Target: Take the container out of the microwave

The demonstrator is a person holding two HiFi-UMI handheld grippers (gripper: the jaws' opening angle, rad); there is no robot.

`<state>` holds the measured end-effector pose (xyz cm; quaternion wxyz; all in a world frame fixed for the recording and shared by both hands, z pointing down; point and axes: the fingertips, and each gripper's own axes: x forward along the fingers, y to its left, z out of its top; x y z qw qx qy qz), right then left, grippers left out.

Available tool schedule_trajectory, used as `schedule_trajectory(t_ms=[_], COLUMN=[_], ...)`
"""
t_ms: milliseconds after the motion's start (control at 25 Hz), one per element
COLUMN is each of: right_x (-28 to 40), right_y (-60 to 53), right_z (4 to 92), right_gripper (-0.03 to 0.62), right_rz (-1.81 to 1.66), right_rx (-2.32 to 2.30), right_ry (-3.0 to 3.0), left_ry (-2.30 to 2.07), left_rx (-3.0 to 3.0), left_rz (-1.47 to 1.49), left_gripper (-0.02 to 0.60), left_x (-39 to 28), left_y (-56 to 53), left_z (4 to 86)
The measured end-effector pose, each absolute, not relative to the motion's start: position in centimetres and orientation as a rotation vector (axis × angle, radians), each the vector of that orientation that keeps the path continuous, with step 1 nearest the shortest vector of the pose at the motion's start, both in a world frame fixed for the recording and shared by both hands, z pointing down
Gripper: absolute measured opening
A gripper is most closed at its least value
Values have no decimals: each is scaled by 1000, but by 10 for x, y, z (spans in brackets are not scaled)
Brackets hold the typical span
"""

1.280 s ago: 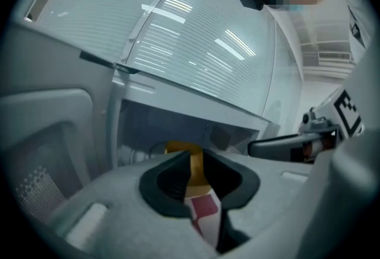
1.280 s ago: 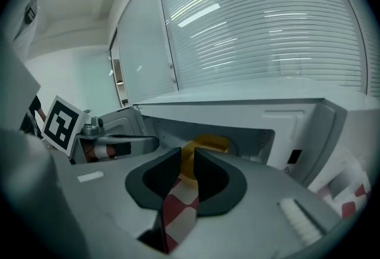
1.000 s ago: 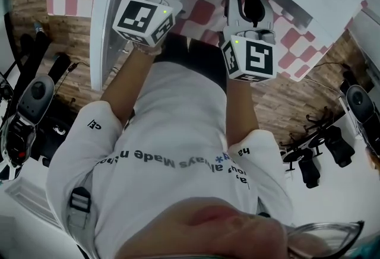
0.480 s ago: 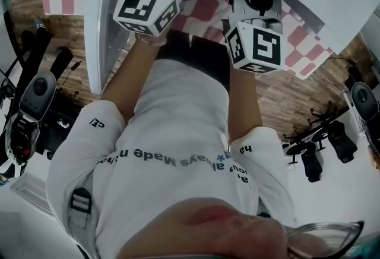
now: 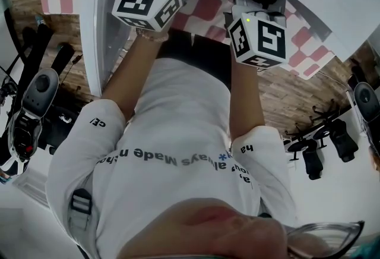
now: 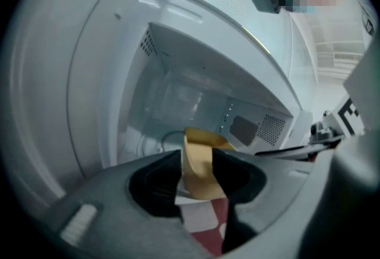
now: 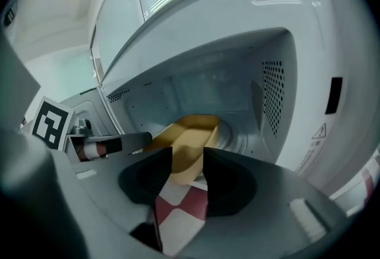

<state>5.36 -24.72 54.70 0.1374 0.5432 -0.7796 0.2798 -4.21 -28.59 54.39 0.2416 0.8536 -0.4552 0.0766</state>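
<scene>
- Head view: soft, even, slightly dim indoor light, and straight lines bow toward the edges.
- Both gripper views: round fisheye pictures with black corners and a cool bluish cast.
- Bright streaks glare across the top of the microwave [image 7: 237, 14], and its cavity sits in mild shade.
- The nearest foreground is soft and unfocused.

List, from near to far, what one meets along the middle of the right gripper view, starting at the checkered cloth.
checkered cloth → yellow container → back wall of the microwave
</scene>
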Motion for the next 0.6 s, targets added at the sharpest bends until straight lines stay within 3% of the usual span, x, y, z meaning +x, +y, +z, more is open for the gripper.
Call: schedule_trajectory(t_ms=[600], right_x=[48], right_y=[-254], right_z=[563], right_gripper=[159], right_rz=[884], right_rx=[1549], right_ry=[-2257], left_ry=[-1168], left_rx=[2334], left_rz=[203], left_gripper=[155], left_x=[-32], left_y=[-285], left_z=[557])
